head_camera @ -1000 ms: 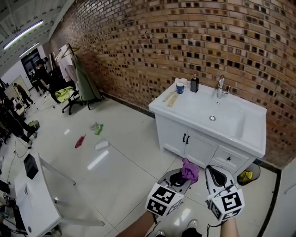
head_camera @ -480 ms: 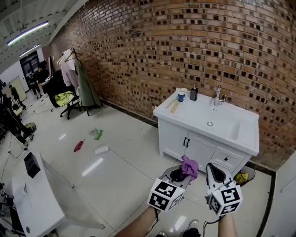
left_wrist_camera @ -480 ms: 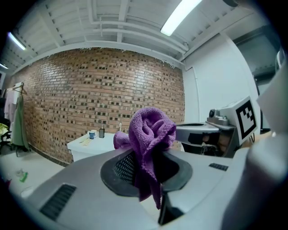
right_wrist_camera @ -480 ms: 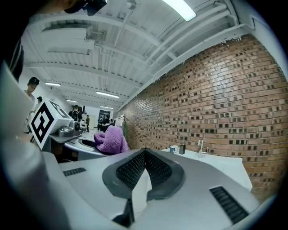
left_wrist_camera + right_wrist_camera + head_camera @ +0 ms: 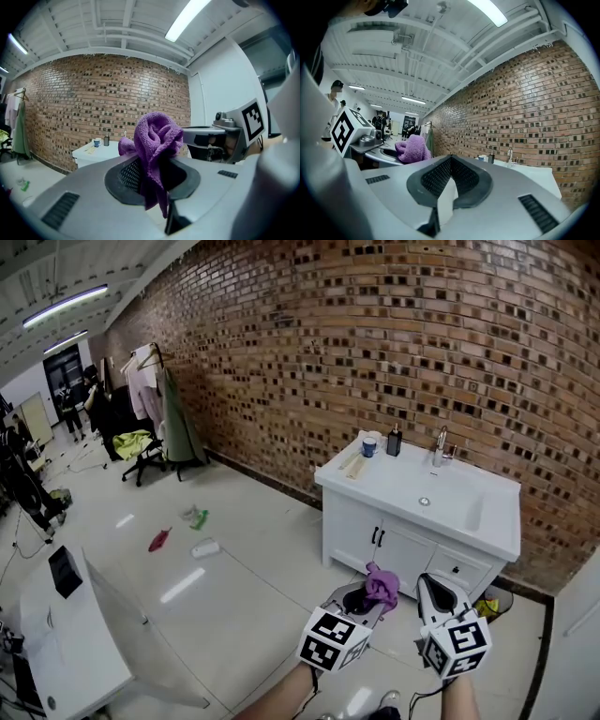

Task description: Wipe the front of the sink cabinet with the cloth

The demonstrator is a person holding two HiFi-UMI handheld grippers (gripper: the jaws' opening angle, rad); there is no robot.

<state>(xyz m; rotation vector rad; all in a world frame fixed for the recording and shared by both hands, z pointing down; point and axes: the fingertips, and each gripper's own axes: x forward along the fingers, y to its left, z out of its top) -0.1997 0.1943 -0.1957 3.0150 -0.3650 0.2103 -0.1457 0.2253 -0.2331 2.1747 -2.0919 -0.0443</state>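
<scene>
The white sink cabinet (image 5: 397, 547) stands against the brick wall, with two doors with dark handles and a drawer on its front. My left gripper (image 5: 367, 594) is held low in the head view, short of the cabinet, shut on a bunched purple cloth (image 5: 381, 584). In the left gripper view the cloth (image 5: 154, 136) bulges up from between the pads of that gripper (image 5: 152, 174), and the cabinet (image 5: 93, 152) shows small and far behind. Just right of it, my right gripper (image 5: 434, 592) is shut and holds nothing; its own view shows this gripper (image 5: 449, 180) with the pads together and the cloth (image 5: 412, 149) at left.
A blue cup (image 5: 368, 446), a dark bottle (image 5: 395, 440) and a tap (image 5: 438, 445) stand on the countertop. A bin with something yellow (image 5: 489, 606) sits right of the cabinet. Litter (image 5: 160, 539) lies on the tiled floor, with a clothes rack (image 5: 159, 409), a white table (image 5: 66, 652) and people at far left.
The sink cabinet now looks smaller and farther off in the head view. Both grippers keep their places low in the view, with the cloth still held by the left one.
</scene>
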